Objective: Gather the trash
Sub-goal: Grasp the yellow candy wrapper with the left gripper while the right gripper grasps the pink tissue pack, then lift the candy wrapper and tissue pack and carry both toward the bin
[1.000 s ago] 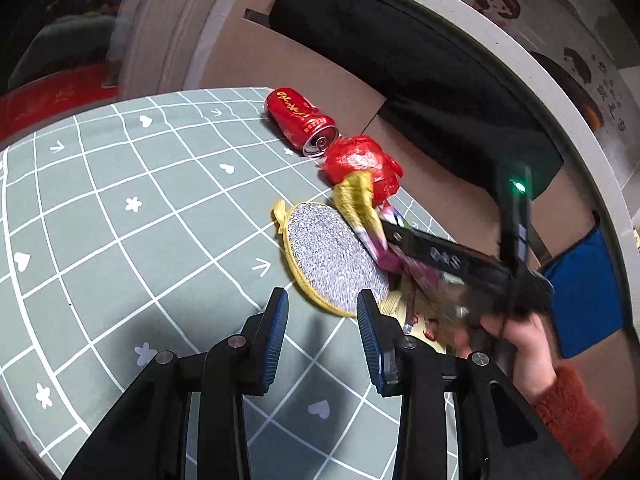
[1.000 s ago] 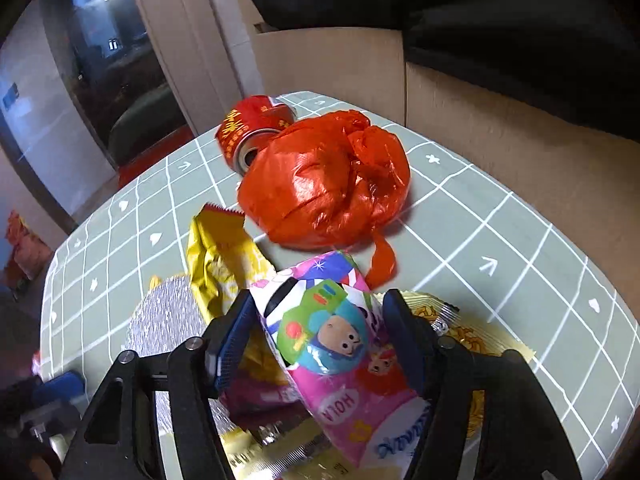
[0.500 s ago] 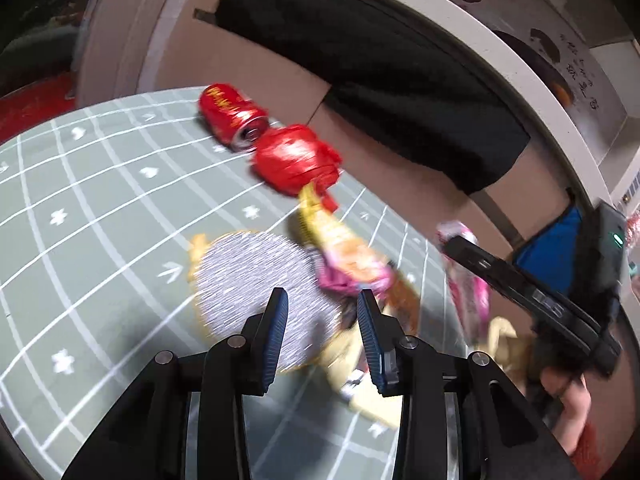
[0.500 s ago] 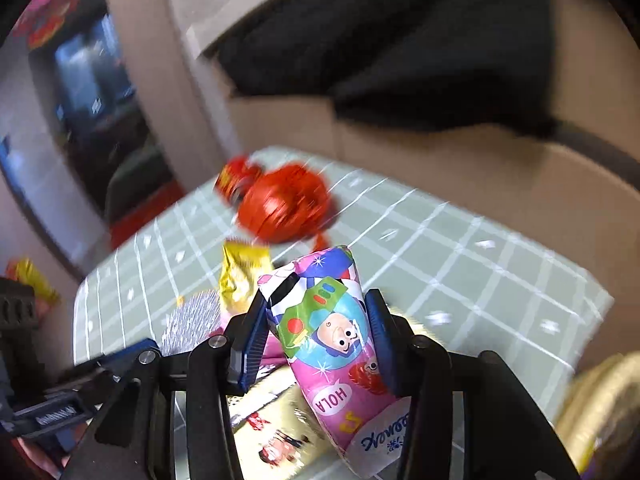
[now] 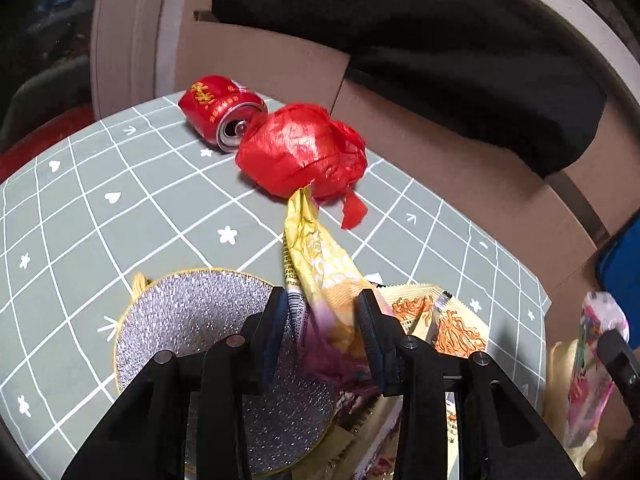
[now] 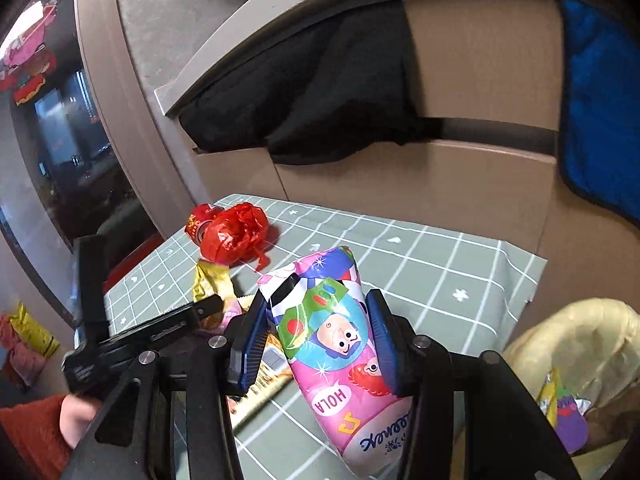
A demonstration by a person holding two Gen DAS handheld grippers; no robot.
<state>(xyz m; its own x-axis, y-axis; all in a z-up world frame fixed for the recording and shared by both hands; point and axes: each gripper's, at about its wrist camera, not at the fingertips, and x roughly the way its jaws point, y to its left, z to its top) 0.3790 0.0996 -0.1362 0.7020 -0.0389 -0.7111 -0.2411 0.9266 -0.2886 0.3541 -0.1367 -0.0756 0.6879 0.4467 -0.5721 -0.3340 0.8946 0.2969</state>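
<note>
Far left on the table point(image 5: 80, 216): red can point(image 5: 218, 110) lying on its side, mouth toward the near side; just right of it and touching, a balled red plastic bag point(image 5: 304, 152); both untouched, probably later pickups.

Near left: round silver scrubbing pad point(image 5: 192, 320) flat on the cloth, wrappers overlapping its right edge.

Centre: left claw point(image 5: 322, 332) released, jaws spread either side of a crumpled yellow chip bag point(image 5: 320, 272); no squeeze visible yet; the straddle suggests it is lined up to pinch the bag at its bunched waist. Noodle wrapper point(image 5: 452, 320) lies flat just right of it.

Right: right claw point(image 6: 316, 344) clenched on a pink cartoon packet point(image 6: 332, 340), held clear of the table, upright; judged on its way to the pale yellow bag point(image 6: 580, 340) near right, which already holds some wrappers; likely the collecting point.
</note>
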